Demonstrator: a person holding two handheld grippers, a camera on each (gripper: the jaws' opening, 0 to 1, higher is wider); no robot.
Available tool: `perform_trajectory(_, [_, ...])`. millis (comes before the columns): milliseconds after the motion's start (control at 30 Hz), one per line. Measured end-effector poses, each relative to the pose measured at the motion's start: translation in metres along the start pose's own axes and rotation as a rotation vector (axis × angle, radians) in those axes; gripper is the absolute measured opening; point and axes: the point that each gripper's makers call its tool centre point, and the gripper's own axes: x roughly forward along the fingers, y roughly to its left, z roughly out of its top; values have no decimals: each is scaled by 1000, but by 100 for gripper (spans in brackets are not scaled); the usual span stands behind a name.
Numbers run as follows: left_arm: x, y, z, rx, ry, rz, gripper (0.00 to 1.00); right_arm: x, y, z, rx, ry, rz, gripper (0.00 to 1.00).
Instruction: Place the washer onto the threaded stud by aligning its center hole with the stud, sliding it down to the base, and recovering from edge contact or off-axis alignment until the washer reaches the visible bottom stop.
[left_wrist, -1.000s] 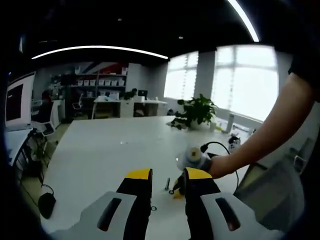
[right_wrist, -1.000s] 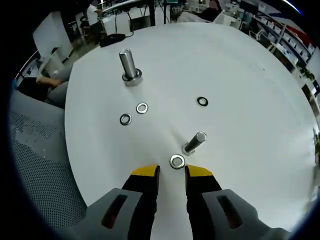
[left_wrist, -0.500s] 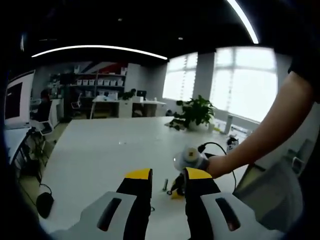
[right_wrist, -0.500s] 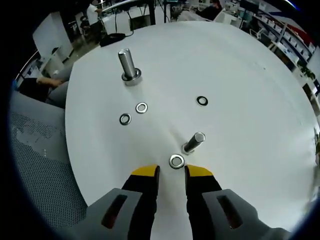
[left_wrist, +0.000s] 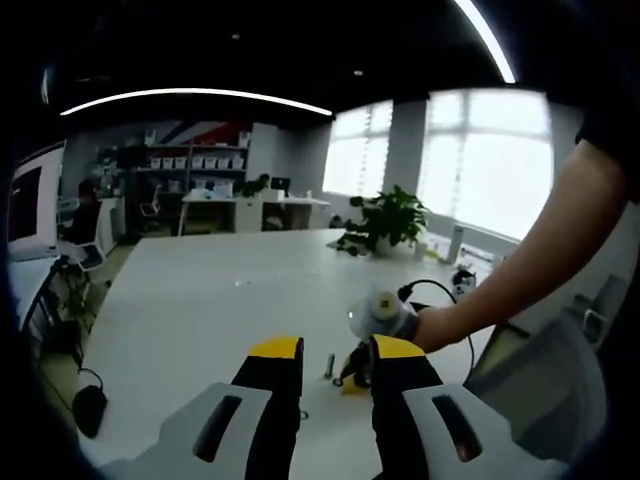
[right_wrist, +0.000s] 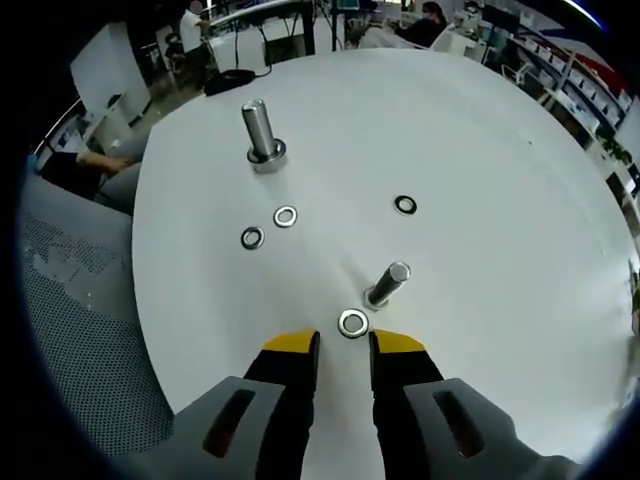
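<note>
Washer (right_wrist: 353, 323) lay flat on the white worktop (right_wrist: 500, 260) in the right gripper view, just ahead of the right gripper (right_wrist: 344, 348), at 12 o'clock from the gap between its yellow-tipped jaws. Those jaws stood a little apart with nothing between them; the washer was just beyond the tips, and contact could not be told. Across that view from left to right: a grey mesh chair (right_wrist: 70, 330) sat at 9 o'clock off the worktop's edge; a tall threaded stud (right_wrist: 258, 130) stood upright in its base at 11 o'clock; two spare washers (right_wrist: 268, 227) lay side by side below it, apart from each other; a short threaded stud (right_wrist: 387, 284) stood tilted just beside the near washer, at its 1 o'clock; a dark washer (right_wrist: 405, 205) lay alone farther up, at 1 o'clock.

In the left gripper view, the left gripper (left_wrist: 338, 352) hung above the worktop (left_wrist: 200, 290), its jaws parted and holding nothing. Between the tips a small stud (left_wrist: 329, 363) showed. Just right of it the right gripper (left_wrist: 352, 378) came in low over the surface, held by a person's hand (left_wrist: 432, 327) with a bare forearm (left_wrist: 540, 250) reaching up to 2 o'clock. A potted plant (left_wrist: 385, 222) stood far back at 1 o'clock.
</note>
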Motion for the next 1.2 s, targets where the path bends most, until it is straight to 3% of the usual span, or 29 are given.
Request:
perform_trajectory(433, [1, 2, -6, -14, 23, 5, 24, -4, 2, -5, 22, -39, -7, 20])
perform_trajectory(900, [1, 2, -8, -15, 33, 4, 24, 4, -2, 9, 99, -8, -45, 21])
perform_trajectory(1200, [1, 4, -9, -15, 39, 11, 24, 2, -1, 6, 68, -8, -45, 19])
